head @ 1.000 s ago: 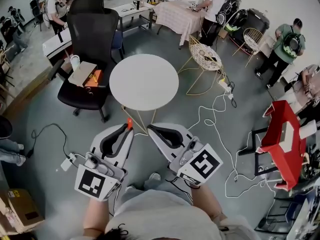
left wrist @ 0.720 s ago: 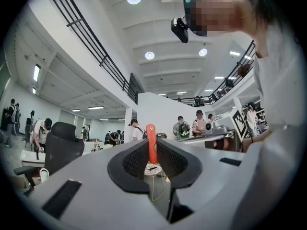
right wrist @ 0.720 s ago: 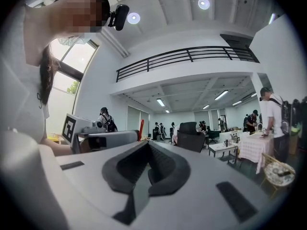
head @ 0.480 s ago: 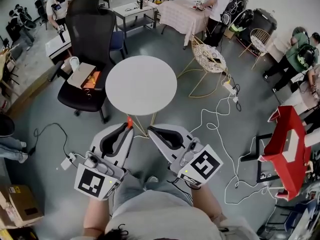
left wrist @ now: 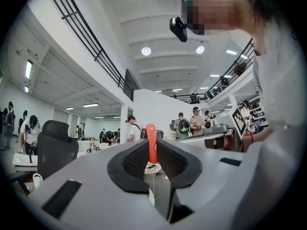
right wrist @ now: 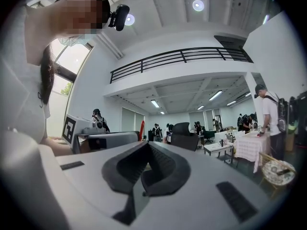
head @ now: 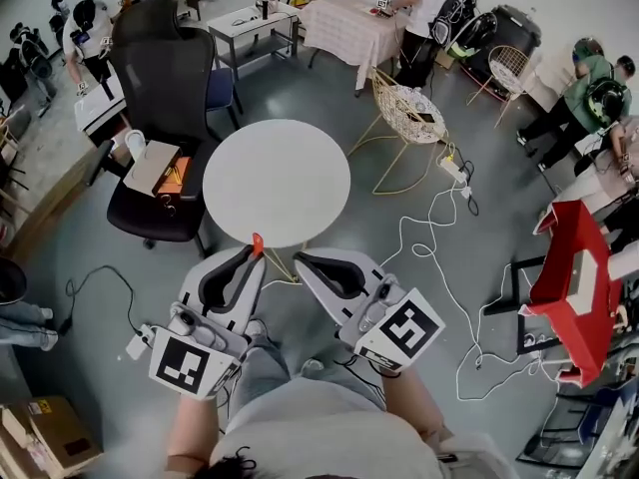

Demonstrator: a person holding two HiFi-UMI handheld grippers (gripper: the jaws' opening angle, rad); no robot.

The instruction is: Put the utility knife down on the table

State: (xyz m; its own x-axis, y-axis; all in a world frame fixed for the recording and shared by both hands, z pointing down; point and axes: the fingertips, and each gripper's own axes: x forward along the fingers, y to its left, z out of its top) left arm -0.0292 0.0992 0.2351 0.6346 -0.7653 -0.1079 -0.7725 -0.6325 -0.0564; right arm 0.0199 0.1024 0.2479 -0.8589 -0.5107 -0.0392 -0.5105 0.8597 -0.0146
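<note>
An orange utility knife (head: 257,240) sticks out from the tip of my left gripper (head: 254,252), which is shut on it. In the left gripper view the knife (left wrist: 151,143) stands upright, pinched between the black pads. A round white table (head: 277,183) lies just beyond both gripper tips, its near edge right by the knife. My right gripper (head: 301,259) is held beside the left one, shut with nothing in it; its pads (right wrist: 158,169) meet in the right gripper view. That view also catches the knife (right wrist: 142,128) at the left.
A black office chair (head: 165,118) holding a box stands left of the table, and a wire chair (head: 411,113) stands to its right. White cables (head: 429,238) trail over the grey floor. A red stand (head: 569,277) is at far right. Several people work at desks behind.
The round table has drawn closer to the gripper tips and the room has slid back in the head view. Both grippers keep the same pose, the knife still held.
</note>
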